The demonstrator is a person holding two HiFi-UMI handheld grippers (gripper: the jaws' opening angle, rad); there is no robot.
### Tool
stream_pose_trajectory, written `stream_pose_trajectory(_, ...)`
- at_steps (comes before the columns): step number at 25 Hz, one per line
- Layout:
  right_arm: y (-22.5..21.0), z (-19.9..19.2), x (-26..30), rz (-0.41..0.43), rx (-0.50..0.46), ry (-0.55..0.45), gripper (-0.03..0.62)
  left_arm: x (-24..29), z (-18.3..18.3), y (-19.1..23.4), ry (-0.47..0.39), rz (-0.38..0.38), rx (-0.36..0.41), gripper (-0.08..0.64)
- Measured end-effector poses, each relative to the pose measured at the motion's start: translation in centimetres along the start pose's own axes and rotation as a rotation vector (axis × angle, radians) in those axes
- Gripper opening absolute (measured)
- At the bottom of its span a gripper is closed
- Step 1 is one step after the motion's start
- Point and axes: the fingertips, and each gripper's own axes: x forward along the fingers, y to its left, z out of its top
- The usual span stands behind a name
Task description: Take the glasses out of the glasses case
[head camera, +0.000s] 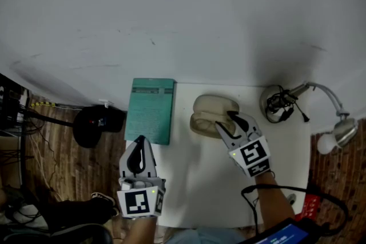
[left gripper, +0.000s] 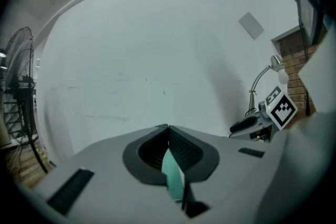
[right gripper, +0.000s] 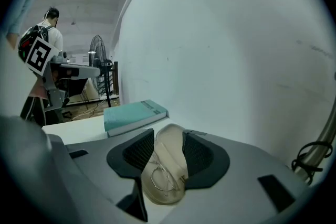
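**Case open, glasses not yet out**

The glasses case (head camera: 207, 113) lies open on the bench (head camera: 200, 186) with the glasses (right gripper: 160, 178) inside, so the lift-out is all left to do. The right gripper (head camera: 226, 121) reaches in from the case's 5 o'clock, tilted down, its jaws parted around the case and gripping nothing. The left gripper (head camera: 140, 140) hangs at 7 o'clock, jaws clenched and empty, near the teal book (head camera: 150, 108).

One counter (head camera: 200, 180) carries one teal book (head camera: 150, 110), one beige glasses case (head camera: 206, 108) with one pair of glasses (right gripper: 160, 178) in it, and one desk lamp (head camera: 343, 131) at the right edge of the frame. There are two tools: the left hand-held gripper (head camera: 140, 140) at lower left and the right hand-held gripper (head camera: 226, 120) just right of centre.
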Motion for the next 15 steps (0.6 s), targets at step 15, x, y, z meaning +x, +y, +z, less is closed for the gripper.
stream_pose_trajectory(15,0.7,-5.9,2.9,0.068,0.028,0.156,0.163,2.2,-1.9,0.4,0.019,-0.012,-0.012,0.006)
